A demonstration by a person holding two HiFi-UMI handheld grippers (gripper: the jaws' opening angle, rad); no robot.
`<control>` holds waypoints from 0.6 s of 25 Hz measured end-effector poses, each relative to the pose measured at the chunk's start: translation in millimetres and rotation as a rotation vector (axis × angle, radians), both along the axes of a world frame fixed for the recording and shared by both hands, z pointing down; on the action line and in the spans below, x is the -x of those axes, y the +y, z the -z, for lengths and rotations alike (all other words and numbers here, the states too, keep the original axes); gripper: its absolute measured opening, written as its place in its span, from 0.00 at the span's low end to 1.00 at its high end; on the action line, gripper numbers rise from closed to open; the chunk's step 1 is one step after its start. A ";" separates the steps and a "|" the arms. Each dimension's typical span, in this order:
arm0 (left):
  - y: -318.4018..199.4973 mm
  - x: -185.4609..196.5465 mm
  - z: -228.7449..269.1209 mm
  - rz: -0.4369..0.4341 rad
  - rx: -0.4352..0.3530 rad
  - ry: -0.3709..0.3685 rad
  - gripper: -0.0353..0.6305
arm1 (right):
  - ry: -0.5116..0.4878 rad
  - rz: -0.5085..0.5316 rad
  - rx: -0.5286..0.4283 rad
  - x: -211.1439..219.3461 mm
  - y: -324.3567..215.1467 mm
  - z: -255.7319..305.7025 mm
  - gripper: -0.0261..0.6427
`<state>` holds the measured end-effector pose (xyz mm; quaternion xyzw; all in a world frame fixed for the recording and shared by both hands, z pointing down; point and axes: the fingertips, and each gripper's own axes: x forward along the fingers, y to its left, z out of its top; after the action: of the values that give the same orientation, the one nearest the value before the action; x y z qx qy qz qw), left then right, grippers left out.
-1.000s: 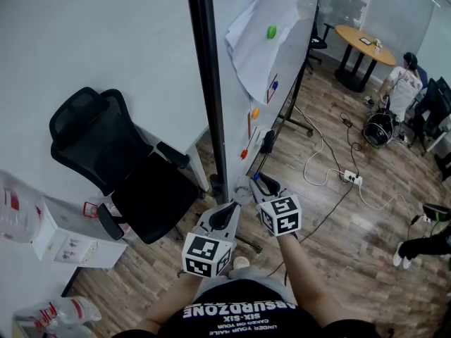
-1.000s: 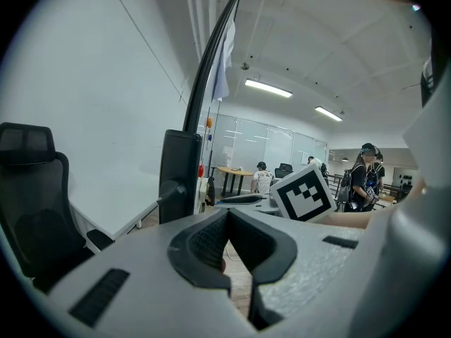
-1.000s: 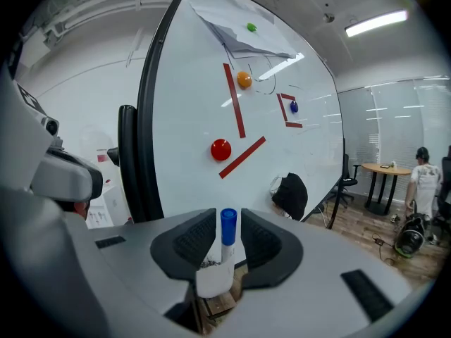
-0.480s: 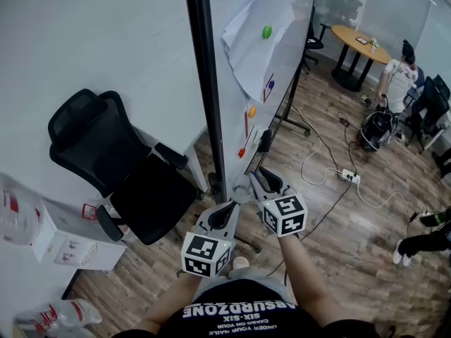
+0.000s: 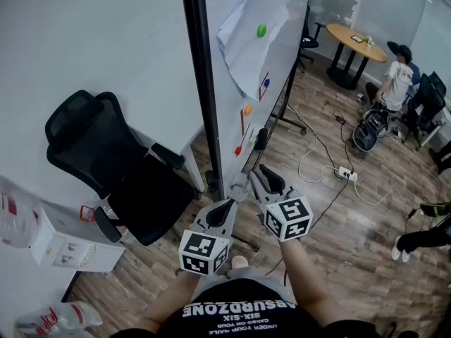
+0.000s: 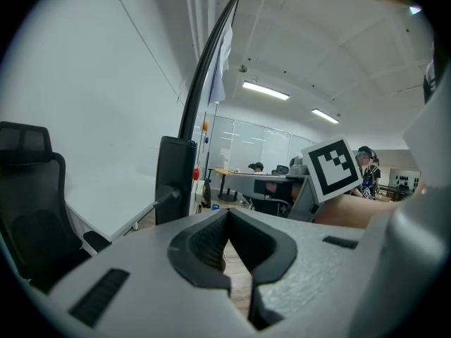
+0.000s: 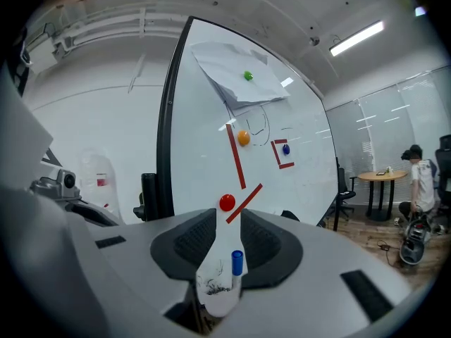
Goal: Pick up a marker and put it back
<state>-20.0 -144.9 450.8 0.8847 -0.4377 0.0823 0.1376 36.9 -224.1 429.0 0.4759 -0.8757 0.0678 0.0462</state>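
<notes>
Our right hand-held gripper [image 7: 227, 220] is clamped on the white marker with a blue cap [image 7: 237, 262], which stands upright low between its jaws, in front of the white whiteboard's [image 7: 303, 182] lower edge. Our left hand-held gripper [image 6: 227, 220] is closed and empty.

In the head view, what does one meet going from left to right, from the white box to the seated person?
white box → black chair → black post → green magnet → round table → seated person
</notes>
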 end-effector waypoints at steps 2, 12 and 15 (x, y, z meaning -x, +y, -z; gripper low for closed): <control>-0.5 -0.7 0.6 -0.003 -0.001 0.001 0.06 | -0.005 -0.003 0.000 -1.1 3.6 1.0 0.17; -0.2 -5.5 2.2 -0.018 -0.004 0.011 0.06 | -0.002 -0.013 0.034 -5.5 25.5 -10.2 0.16; 0.9 -6.6 2.4 -0.023 -0.006 0.013 0.06 | -0.003 -0.016 0.045 -5.3 32.0 -14.2 0.14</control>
<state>-13.4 -144.0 448.3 0.8905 -0.4270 0.0769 0.1371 42.3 -192.1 443.2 0.4814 -0.8703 0.0887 0.0550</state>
